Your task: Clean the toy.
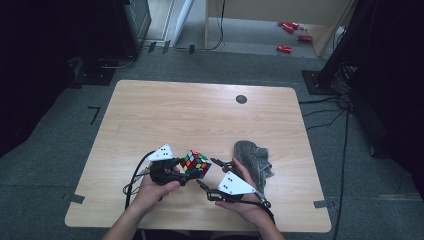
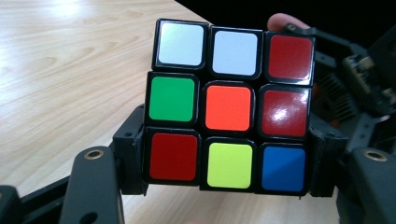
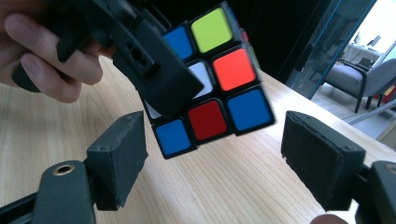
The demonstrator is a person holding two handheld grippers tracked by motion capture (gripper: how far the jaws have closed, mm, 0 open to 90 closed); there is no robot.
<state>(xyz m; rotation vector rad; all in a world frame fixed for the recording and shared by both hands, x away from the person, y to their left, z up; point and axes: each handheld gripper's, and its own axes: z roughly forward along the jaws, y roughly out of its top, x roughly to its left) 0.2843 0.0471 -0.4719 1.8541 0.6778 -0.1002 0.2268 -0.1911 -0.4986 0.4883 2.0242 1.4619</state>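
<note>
Wooden desk [image 1: 150, 115] under you, the stiff, light, slick-faced puzzle cube [image 1: 195, 164] hangs above its near edge, clamped by your left tongs [image 1: 181, 170]; close your gaping right tongs [image 3: 212, 158] squarely on opposite flat faces.

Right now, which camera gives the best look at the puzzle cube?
The left gripper view: the puzzle cube shows one whole face, sharp. The right gripper view has it partly hidden by a jaw; the high view shows it small beside the grey cloth.

The cube [image 2: 229, 107] is shiny plastic. The table [image 1: 165, 115] is smooth wood. The grey cloth [image 1: 252, 155] looks fuzzy, maybe wool.
</note>
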